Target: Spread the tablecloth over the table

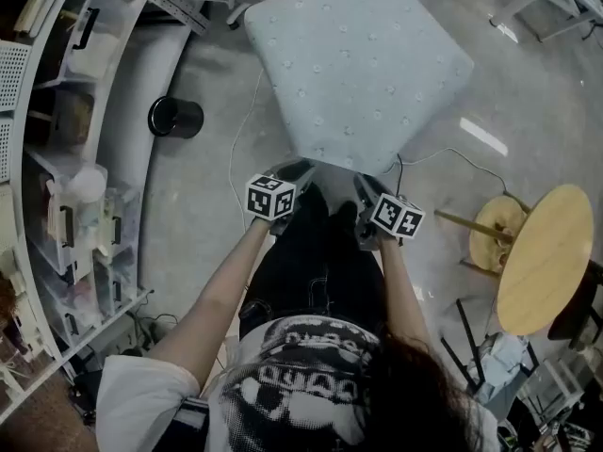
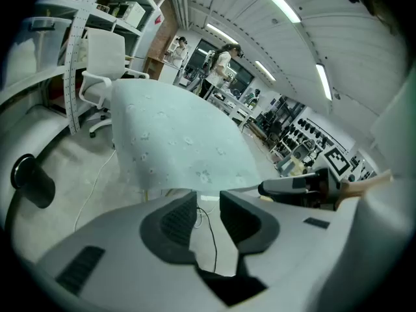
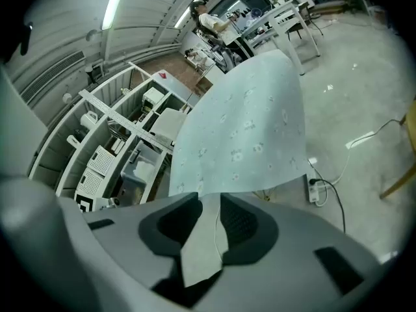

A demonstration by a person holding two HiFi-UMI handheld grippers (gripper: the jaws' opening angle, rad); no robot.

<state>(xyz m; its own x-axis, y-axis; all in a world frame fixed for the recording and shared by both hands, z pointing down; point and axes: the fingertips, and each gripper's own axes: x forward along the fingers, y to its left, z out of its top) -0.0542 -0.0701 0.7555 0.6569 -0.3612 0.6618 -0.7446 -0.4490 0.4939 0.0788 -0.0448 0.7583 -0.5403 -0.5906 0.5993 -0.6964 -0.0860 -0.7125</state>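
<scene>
A pale blue tablecloth [image 1: 358, 64] with small flower prints lies over the table in front of me, its near edge hanging down. My left gripper [image 1: 297, 172] is at that near edge. In the left gripper view its jaws [image 2: 208, 203] stand apart, with only floor and a black cable showing between them and the cloth [image 2: 182, 142] just beyond. My right gripper [image 1: 366, 188] is at the same edge, a little to the right. Its jaws [image 3: 209, 207] are apart, and a corner of the cloth [image 3: 201, 252] lies loose in the gap.
White shelving with plastic bins [image 1: 75, 158] curves along the left. A black cylinder [image 1: 174, 116] stands on the floor beside it. At the right is a round wooden table [image 1: 542, 257]. A power strip [image 3: 316, 188] and cables lie under the table. A white office chair [image 2: 104, 64] stands beyond.
</scene>
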